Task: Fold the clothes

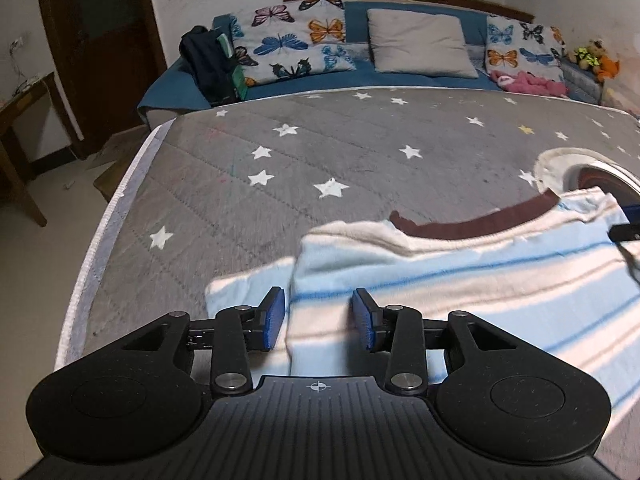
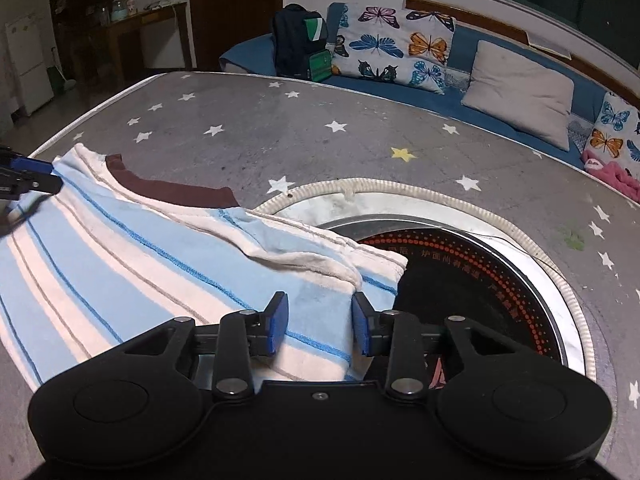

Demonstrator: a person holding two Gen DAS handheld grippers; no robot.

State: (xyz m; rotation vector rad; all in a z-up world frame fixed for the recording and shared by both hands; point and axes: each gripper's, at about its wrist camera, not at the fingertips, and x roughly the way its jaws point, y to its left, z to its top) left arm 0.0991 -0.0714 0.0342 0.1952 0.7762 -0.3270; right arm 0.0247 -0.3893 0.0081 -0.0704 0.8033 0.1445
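Note:
A light blue and white striped shirt (image 1: 460, 280) with a dark brown collar (image 1: 472, 224) lies on the grey star-patterned table cover (image 1: 320, 152). Its side parts are folded inward. My left gripper (image 1: 319, 318) is open just above the shirt's left folded edge, nothing between its blue pads. In the right wrist view the shirt (image 2: 160, 256) lies with its right folded edge partly over a round black cooktop (image 2: 480, 280). My right gripper (image 2: 319, 322) is open above that right edge, empty. The left gripper's tip (image 2: 28, 178) shows at the shirt's far left.
The round cooktop with a white rim (image 1: 568, 168) is set into the table right of the shirt. Behind the table is a blue sofa (image 1: 360, 76) with butterfly cushions (image 1: 292, 40), a grey pillow (image 1: 420, 40), a dark backpack (image 2: 300, 40) and plush toys (image 1: 596, 60). The table's left edge (image 1: 108, 216) drops to the floor.

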